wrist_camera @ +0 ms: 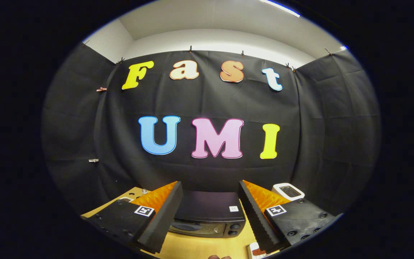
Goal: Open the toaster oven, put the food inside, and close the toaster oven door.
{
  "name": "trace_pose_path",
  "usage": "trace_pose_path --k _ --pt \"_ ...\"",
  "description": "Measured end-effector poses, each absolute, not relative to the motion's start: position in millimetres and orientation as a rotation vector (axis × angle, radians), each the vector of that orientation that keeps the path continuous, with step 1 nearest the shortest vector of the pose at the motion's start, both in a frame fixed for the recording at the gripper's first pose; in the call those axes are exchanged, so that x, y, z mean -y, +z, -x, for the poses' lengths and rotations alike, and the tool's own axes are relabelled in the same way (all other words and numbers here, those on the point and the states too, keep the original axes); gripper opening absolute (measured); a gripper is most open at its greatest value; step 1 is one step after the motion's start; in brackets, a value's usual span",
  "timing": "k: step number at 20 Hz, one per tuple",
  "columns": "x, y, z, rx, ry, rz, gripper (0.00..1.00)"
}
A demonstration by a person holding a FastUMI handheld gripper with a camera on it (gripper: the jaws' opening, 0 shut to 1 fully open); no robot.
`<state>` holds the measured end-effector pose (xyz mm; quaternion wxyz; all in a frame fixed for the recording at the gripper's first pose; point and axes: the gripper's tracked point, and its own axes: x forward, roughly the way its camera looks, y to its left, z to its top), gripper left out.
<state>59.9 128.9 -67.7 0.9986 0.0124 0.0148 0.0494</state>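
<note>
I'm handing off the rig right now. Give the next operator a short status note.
Gripper: fingers open, holding nothing, raised above the table.
Toaster oven: just ahead, seen between the fingers, door shut.
Food: a small item by the right finger may be it; cannot tell.
White appliance: beyond the right finger.
Done: nothing visible.
Left: open the door, load the food, close the door.

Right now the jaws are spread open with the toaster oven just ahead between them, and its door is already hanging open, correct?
Not quite. The gripper view shows the toaster oven with its door closed, not hanging open. The rest holds: the gripper has its jaws spread open, holding nothing, with the oven just ahead between them on the wooden table.
</note>
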Motion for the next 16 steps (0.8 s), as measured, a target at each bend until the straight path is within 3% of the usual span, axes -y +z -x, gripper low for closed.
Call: trace_pose_path --k 11,16 --pt "-186 -241 -125 -0.313 0.069 -0.06 0.97" --pt "-205 -283 -137 -0.399 0.089 -0.039 0.97"
